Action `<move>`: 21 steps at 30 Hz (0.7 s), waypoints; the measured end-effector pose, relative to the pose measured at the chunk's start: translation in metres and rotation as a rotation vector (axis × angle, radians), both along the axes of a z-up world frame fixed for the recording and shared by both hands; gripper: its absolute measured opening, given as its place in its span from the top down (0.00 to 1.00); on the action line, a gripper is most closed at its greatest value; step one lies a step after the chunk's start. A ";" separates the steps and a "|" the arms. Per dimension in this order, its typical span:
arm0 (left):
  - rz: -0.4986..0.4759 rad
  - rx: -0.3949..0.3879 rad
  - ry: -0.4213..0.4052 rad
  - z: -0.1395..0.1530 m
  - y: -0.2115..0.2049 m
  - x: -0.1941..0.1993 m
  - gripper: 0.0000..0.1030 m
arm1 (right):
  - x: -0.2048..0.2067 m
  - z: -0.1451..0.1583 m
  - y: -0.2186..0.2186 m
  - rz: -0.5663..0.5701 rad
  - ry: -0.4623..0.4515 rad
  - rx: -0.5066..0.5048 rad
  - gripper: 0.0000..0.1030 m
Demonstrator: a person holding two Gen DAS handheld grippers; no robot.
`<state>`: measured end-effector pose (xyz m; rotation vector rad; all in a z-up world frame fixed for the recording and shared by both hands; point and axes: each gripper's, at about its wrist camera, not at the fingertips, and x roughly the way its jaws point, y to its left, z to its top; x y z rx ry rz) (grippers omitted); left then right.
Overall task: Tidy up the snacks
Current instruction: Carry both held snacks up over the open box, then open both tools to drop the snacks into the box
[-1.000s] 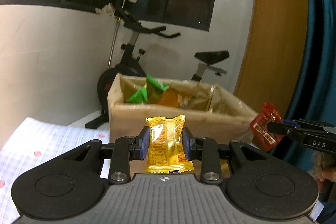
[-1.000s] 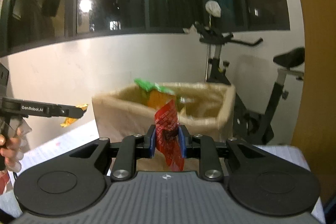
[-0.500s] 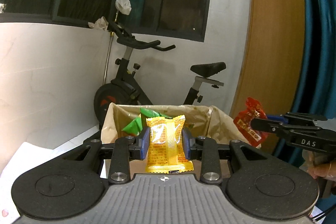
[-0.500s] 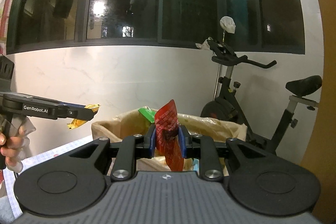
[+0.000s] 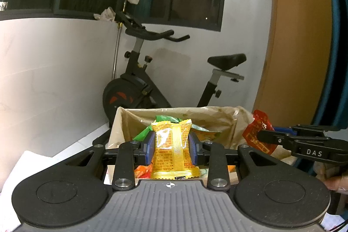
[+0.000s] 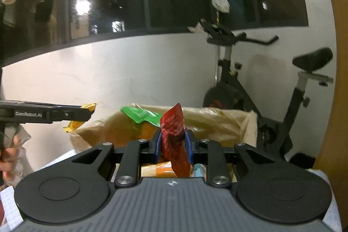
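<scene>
Your left gripper (image 5: 171, 148) pinches a yellow snack packet (image 5: 173, 151) upright between its blue pads, jaws pressed against both sides of the wrapper. Your right gripper (image 6: 173, 146) clamps a red snack packet (image 6: 175, 140) the same way, the packet standing tall and slightly twisted between the pads. Both packets hang over the near rim of a cardboard box (image 5: 128, 121) lined with a tan plastic bag, which already holds green and orange packets (image 6: 139, 114). From the left wrist view, your right gripper enters at the right edge with the red packet just beside the box's right corner. From the right wrist view, your left gripper comes in from the left. An exercise bike (image 5: 139, 84) stands behind the box against a white wall.
</scene>
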<state>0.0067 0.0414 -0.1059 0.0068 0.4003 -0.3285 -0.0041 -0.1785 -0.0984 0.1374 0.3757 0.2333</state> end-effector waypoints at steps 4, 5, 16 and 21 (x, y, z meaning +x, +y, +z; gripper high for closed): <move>0.001 0.011 0.016 -0.006 -0.005 0.014 0.67 | 0.016 -0.007 -0.005 -0.062 0.049 -0.009 0.77; 0.002 0.012 0.025 -0.007 -0.007 0.018 0.67 | 0.020 -0.009 -0.006 -0.072 0.064 -0.016 0.77; -0.026 0.086 0.051 -0.015 -0.019 0.028 0.35 | 0.023 -0.020 -0.003 -0.111 0.141 -0.071 0.59; -0.004 0.103 0.044 -0.007 -0.013 0.025 0.20 | 0.018 -0.011 -0.002 -0.107 0.140 -0.058 0.40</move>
